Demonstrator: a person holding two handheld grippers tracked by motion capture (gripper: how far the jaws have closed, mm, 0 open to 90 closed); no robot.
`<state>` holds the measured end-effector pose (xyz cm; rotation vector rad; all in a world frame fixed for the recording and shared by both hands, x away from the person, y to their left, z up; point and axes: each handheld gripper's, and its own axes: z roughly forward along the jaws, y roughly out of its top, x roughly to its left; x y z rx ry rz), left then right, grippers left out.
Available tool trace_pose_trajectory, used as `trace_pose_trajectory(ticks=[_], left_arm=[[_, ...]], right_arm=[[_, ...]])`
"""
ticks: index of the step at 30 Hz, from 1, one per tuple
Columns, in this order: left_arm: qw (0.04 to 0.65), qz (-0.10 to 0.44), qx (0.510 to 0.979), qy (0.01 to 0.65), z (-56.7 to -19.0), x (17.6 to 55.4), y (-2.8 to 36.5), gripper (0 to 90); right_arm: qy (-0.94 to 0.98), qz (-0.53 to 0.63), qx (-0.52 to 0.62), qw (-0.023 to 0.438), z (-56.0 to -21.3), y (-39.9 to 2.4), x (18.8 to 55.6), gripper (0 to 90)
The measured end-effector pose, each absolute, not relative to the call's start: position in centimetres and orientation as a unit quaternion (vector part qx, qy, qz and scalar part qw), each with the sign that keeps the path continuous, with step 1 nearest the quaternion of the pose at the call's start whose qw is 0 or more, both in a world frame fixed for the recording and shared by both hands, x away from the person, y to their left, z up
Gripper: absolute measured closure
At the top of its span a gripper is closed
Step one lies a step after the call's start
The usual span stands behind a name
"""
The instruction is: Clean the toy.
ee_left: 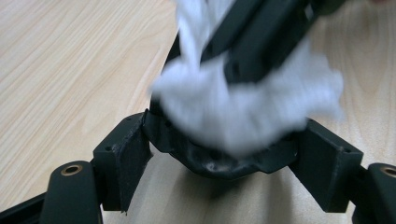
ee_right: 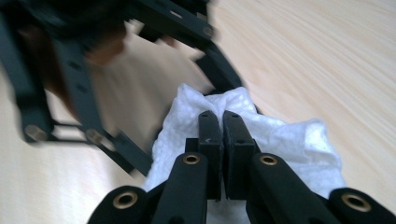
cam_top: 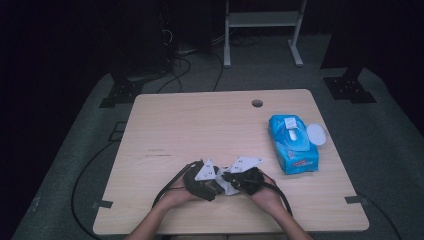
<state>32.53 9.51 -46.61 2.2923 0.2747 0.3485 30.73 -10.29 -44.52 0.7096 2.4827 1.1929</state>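
On a wooden table (cam_top: 200, 125), two hands meet near the front edge, the left gripper (cam_top: 202, 181) and right gripper (cam_top: 243, 178) close together with a white tissue (cam_top: 228, 188) between them. A blue wipes pack (cam_top: 292, 144), its lid flipped open, lies well apart to the right.

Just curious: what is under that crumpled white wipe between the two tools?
Under the white wipe, the left hand-held gripper clamps a dark object. Its upper part is covered, so I cannot identify it.
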Motion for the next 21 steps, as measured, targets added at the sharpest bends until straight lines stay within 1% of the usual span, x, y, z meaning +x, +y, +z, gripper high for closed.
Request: trace_pose_trajectory(ticks=[1, 3, 6, 9, 14, 17, 18, 20, 21], left_arm=[[0.398, 0.135, 0.901, 0.113, -46.7, 32.5, 9.5, 24.1], [0.389, 0.138, 0.905, 0.108, -46.8, 32.5, 9.5, 24.2], [0.385, 0.14, 0.906, 0.107, -46.9, 32.5, 9.4, 24.2], [0.382, 0.138, 0.907, 0.111, -47.0, 32.5, 9.5, 24.2], [0.377, 0.135, 0.91, 0.112, -47.2, 32.7, 9.6, 24.2], [0.374, 0.136, 0.911, 0.111, -47.2, 32.7, 9.4, 24.2], [0.375, 0.136, 0.91, 0.111, -47.3, 32.7, 9.4, 24.2], [0.373, 0.138, 0.911, 0.11, -47.3, 32.7, 9.4, 24.2], [0.369, 0.145, 0.912, 0.106, -47.3, 32.6, 9.4, 24.2]], right_arm=[[0.861, 0.415, 0.253, 0.148, -44.6, -10.7, 30.8, 87.2], [0.86, 0.418, 0.256, 0.142, -44.7, -11.0, 30.7, 87.1], [0.867, 0.424, 0.236, 0.117, -44.9, -10.1, 30.2, 87.1], [0.876, 0.405, 0.228, 0.131, -44.9, -9.6, 30.0, 87.1], [0.866, 0.386, 0.272, 0.163, -44.6, -11.9, 31.1, 87.2], [0.863, 0.386, 0.283, 0.162, -44.6, -12.3, 31.2, 87.2], [0.865, 0.388, 0.278, 0.158, -44.6, -12.0, 31.1, 87.2], [0.868, 0.404, 0.26, 0.126, -44.9, -11.1, 30.7, 87.1], [0.873, 0.4, 0.25, 0.126, -45.1, -10.5, 30.5, 87.1]])
